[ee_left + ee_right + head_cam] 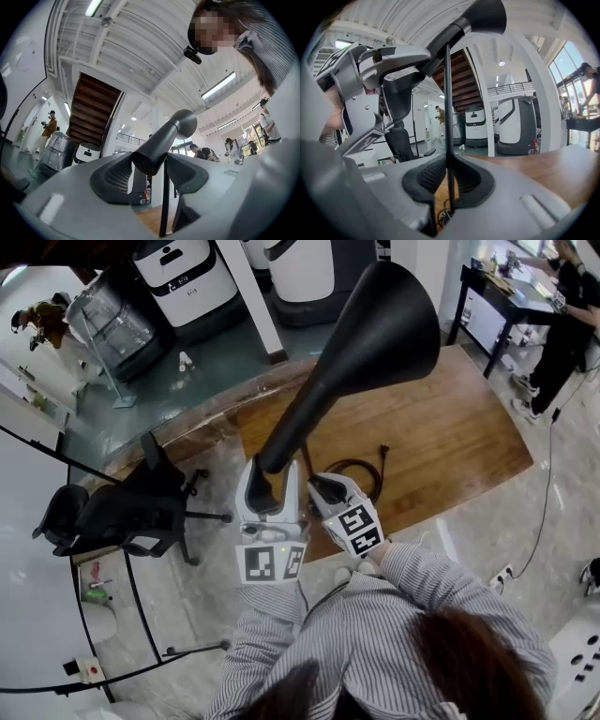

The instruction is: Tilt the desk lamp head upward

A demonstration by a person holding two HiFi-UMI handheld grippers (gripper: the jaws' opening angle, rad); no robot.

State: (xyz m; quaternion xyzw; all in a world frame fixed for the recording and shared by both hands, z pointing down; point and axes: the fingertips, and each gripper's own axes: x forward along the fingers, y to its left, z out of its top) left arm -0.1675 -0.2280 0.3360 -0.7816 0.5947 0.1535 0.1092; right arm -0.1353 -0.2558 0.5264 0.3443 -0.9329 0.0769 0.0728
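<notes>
My right gripper (448,176) has its fingers (429,180) pinched narrow on the thin lamp stem (447,103), which steadies the stand. My left gripper (149,165) clasps the narrow tail of the desk lamp head (375,329), giving leverage to swing the flared shade upward above the wooden worktop (459,427).

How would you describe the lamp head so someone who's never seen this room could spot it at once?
Find the wooden table in the head view; above its near edge rises a matte black lamp head. Its narrow end sits in the left hand-held gripper, and unlike the thin straight stem beside it, it flares into a wide funnel.
</notes>
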